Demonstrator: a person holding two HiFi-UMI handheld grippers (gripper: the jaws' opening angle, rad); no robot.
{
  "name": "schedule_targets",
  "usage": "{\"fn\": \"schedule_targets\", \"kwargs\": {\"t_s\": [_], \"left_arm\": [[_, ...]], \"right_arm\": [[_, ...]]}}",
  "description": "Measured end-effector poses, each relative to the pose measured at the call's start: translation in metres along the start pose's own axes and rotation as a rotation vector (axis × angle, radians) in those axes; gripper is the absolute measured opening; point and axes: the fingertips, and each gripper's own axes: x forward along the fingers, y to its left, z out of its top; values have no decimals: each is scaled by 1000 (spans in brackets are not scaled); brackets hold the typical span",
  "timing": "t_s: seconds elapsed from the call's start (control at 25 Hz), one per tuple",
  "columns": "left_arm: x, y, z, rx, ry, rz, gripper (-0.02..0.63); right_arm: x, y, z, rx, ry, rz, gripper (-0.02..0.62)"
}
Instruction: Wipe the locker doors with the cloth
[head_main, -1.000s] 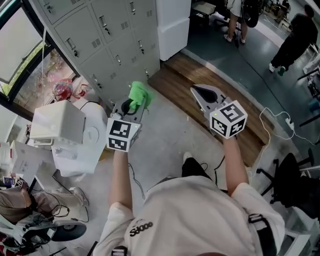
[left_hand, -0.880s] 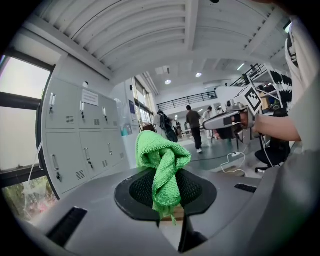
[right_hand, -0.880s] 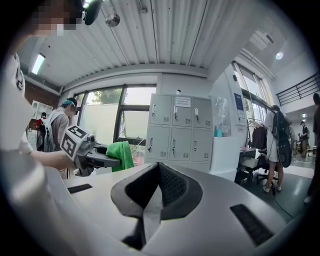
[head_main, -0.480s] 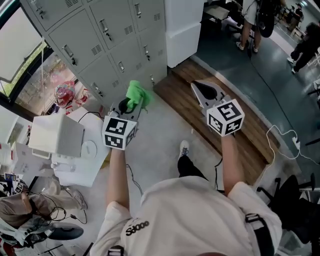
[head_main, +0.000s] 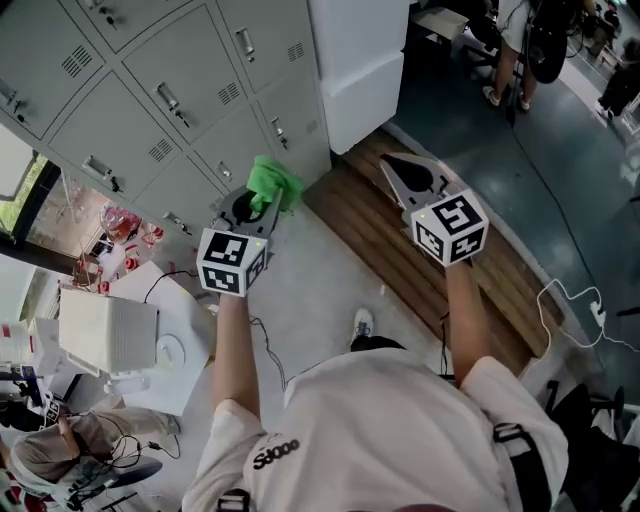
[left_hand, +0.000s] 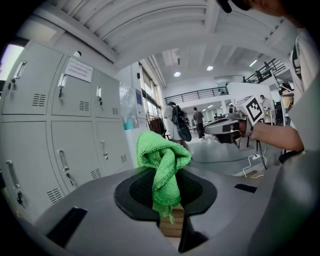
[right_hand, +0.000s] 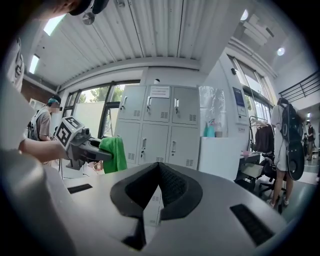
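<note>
My left gripper (head_main: 262, 196) is shut on a bunched green cloth (head_main: 272, 183), which sticks out past the jaw tips. It is held up a short way from the grey locker doors (head_main: 170, 110) and does not touch them. In the left gripper view the cloth (left_hand: 161, 156) hangs folded between the black pads of my left gripper (left_hand: 165, 175), with the locker doors (left_hand: 60, 125) at the left. My right gripper (head_main: 402, 170) is shut with nothing in it, out over the wooden platform. The right gripper view shows its jaws (right_hand: 159, 171) meeting, the lockers (right_hand: 160, 130) ahead and the cloth (right_hand: 114, 153) at the left.
A white cabinet (head_main: 360, 60) stands right of the lockers. A wooden platform (head_main: 420, 260) runs along the floor at the right, with a cable (head_main: 570, 300) beyond it. White boxes (head_main: 105, 330) sit on the floor at the left. People (head_main: 520, 40) stand at the back right.
Both grippers have come closer to the lockers, which now fill more of the upper left. The cloth stays in the left gripper. The right gripper stays shut and holds nothing.
</note>
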Motion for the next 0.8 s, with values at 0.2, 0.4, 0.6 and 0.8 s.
{"fn": "schedule_targets", "kwargs": {"t_s": [0.2, 0.4, 0.6, 0.8], "left_arm": [[65, 25, 15, -3, 7, 22, 83], [103, 53, 19, -18, 14, 48, 83], [125, 79, 20, -36, 5, 76, 83], [145, 106, 17, -26, -3, 94, 83]], "right_arm": [[37, -69, -3, -3, -13, -2, 8], [77, -103, -11, -32, 11, 2, 8], [110, -118, -7, -44, 14, 31, 8], [142, -123, -4, -63, -6, 49, 8]]}}
